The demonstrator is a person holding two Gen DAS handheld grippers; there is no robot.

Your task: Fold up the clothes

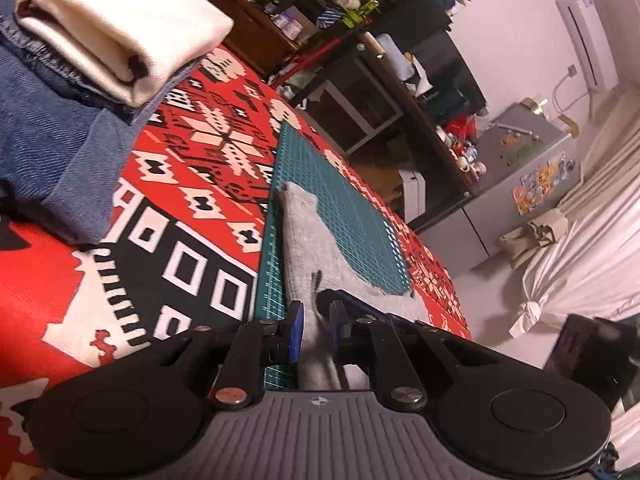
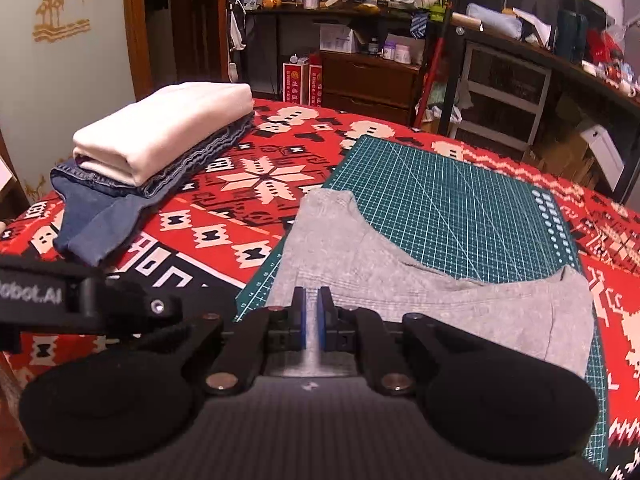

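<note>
Red patterned blanket w/ green cutting mat, cluttered shelves; both tongs pinching grey garment.

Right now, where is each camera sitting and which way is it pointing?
Left wrist: on the left gripper, tilted, looking along the grey garment on the green cutting mat toward shelves; its own fingers pinch grey fabric.
Right wrist: on the right gripper, level, facing the garment, mat and desk; its fingers grip fabric, and the left gripper enters at the left edge.
Shared: garment, mat, patterned cloth, folded stack.
</note>
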